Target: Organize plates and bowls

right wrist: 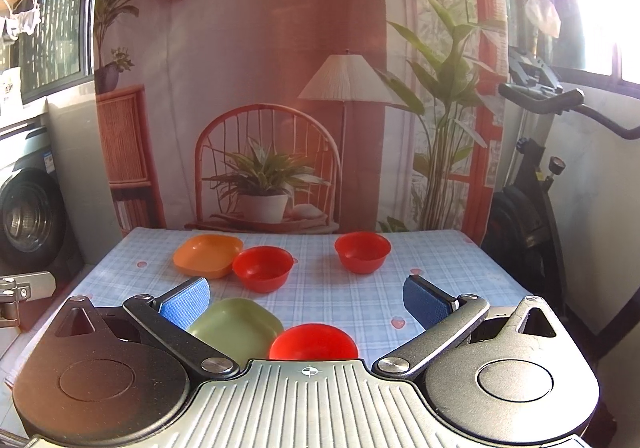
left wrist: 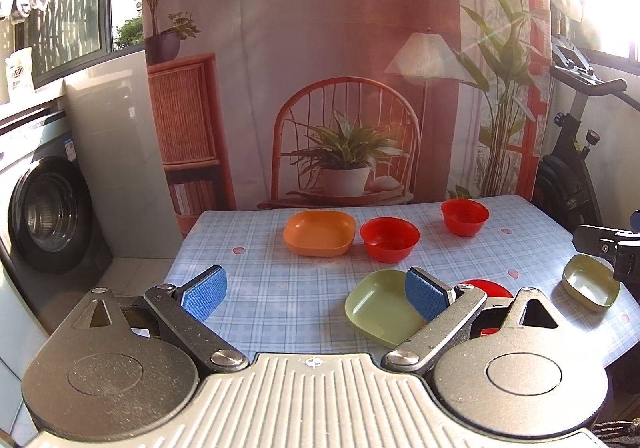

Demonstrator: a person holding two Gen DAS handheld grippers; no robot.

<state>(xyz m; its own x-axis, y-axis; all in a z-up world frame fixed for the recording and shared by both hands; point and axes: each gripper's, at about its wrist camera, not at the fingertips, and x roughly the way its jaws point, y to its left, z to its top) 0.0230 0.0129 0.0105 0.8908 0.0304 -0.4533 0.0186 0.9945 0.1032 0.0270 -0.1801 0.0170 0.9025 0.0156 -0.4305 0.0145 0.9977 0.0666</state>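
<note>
On the checked tablecloth (left wrist: pixel 280 288) lie an orange square plate (left wrist: pixel 319 232), two red bowls (left wrist: pixel 389 239) (left wrist: pixel 465 216), a green square plate (left wrist: pixel 380 307), a small green dish (left wrist: pixel 591 282) at the right edge and a red bowl (left wrist: pixel 486 288) partly hidden behind my left gripper's finger. My left gripper (left wrist: pixel 314 294) is open and empty above the near table, left of the green plate. My right gripper (right wrist: pixel 306 302) is open and empty, with the green plate (right wrist: pixel 236 326) and the near red bowl (right wrist: pixel 314 340) just below it. Orange plate (right wrist: pixel 208 255) and red bowls (right wrist: pixel 262 267) (right wrist: pixel 362 251) lie farther back.
A printed backdrop (left wrist: pixel 344 87) hangs behind the table's far edge. A washing machine (left wrist: pixel 40 215) stands at the left, an exercise bike (left wrist: pixel 576 151) at the right. The right gripper's body (left wrist: pixel 608 244) shows at the right edge of the left wrist view.
</note>
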